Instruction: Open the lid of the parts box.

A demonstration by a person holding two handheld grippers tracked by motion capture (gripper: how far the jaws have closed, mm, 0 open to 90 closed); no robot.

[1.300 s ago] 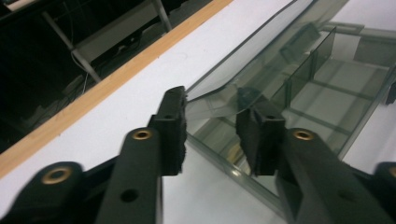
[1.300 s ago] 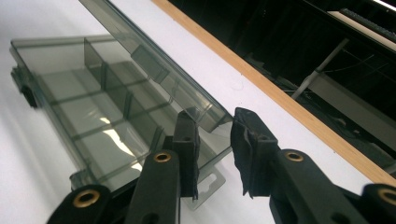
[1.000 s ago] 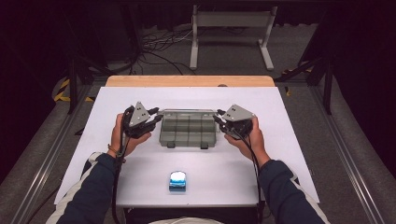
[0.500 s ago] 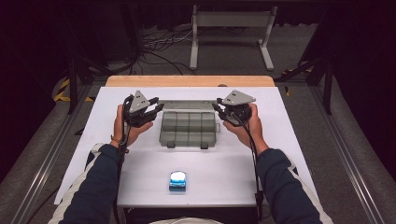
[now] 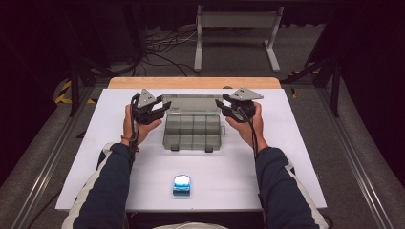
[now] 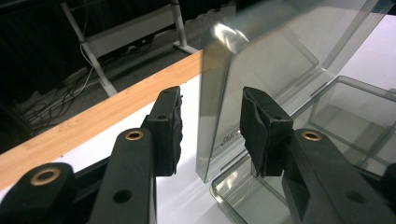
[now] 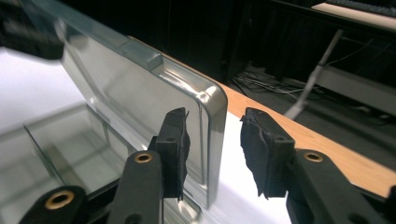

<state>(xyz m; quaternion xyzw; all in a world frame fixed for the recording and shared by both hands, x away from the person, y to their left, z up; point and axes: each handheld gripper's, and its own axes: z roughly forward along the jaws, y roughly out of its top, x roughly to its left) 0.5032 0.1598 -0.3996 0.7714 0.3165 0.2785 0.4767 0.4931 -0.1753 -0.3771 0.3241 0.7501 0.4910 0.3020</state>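
Comparing with a second ago: the lid, then flat and shut on the organizer box, now stands raised at the far side, and both hands have gone from the near corners to the far ones.
Box: the clear plastic organizer box (image 5: 192, 131) sits mid-tabletop (image 5: 305, 157) on the white sheet, its empty compartments exposed.
Lid: the lid (image 5: 191, 102) is hinged up along the far edge, near upright and leaning slightly back.
Left gripper: the left gripper (image 5: 160, 108) straddles the lid's left edge; in the left gripper view (image 6: 210, 133) the jaws have just been opening, the edge between them with a gap on each side, so released.
Right gripper: the right gripper (image 5: 222, 106) is at the lid's right corner; in the right gripper view (image 7: 212, 149) its jaws have likewise just been opening, the near pad close to the plastic but apparently not pressing.
Meaning: opening looks done; the lid seems to stand unaided.
Bystander: a small blue-and-white object (image 5: 182, 185) lies near the front edge, well apart from the box.
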